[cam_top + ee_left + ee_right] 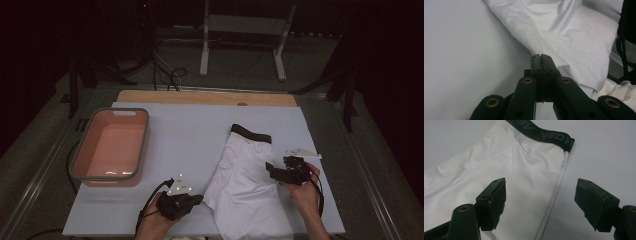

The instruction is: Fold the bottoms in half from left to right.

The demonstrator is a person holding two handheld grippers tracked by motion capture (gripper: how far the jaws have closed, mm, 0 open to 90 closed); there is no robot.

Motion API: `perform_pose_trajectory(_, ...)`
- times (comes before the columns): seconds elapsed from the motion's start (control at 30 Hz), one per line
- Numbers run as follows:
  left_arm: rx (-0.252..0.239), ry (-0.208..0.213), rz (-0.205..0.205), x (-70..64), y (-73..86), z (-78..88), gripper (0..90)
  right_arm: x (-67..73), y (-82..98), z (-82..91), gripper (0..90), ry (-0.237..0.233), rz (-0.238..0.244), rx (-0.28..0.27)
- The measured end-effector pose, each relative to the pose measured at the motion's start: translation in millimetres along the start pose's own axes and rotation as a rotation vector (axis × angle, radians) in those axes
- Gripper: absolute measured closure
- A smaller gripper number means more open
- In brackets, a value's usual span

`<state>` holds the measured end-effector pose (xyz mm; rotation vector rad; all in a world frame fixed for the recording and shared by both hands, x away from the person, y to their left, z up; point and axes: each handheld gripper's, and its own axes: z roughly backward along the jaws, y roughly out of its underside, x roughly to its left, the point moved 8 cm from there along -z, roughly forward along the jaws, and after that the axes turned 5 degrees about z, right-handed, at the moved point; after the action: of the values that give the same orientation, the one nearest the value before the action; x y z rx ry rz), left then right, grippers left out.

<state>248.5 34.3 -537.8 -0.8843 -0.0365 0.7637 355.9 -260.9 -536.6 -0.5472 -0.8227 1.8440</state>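
— Two grippers on my screen. Where does each sit, nearest first?

— My left gripper [196,199] is at about 7 o'clock on the bench [190,135], fingers [537,65] clenched tight with no gap between them, tips right at the lower left edge of the white shorts [245,175]. From its own camera the cloth lies just past the tips; I can't tell whether a fold is pinched between them.

— And your right one?

— My right gripper [272,171] is at roughly 4 o'clock, fingers [492,200] released and spread wide. They hover over the right side seam of the shorts, one finger above the white cloth, the other above bare bench. Nothing is held.

— Where do the shorts lie?

— Flat on the bench, right of centre, running from 6 o'clock up toward 1 o'clock, the dark waistband [251,133] at the far end. The near end hangs over the bench edge.

— Anything else farther off?

— One pink tub [80,165] with a grey rim, at 9 to 10 o'clock, well apart from the shorts.
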Motion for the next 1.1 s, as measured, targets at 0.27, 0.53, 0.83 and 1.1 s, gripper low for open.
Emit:
perform_pose_trajectory(0.27,-0.035,-0.013,0.029,7.0,-0.4,5.3,78.5,5.6,5.6,-2.4,25.9,-0.011,0.012,0.037)
perform_pose_trajectory(0.53,-0.026,-0.043,0.079,18.0,-6.6,-15.6,47.6,5.3,18.7,9.7,30.5,-0.020,-0.001,0.056)
perform_pose_trajectory(0.83,0.079,-0.084,0.066,20.0,-1.6,-48.5,46.8,15.7,32.4,23.2,38.8,-0.057,0.018,0.079)
perform_pose_trajectory(1.1,0.101,-0.056,0.052,14.0,0.5,-48.1,87.6,14.9,32.6,25.0,38.9,-0.049,0.014,0.072)
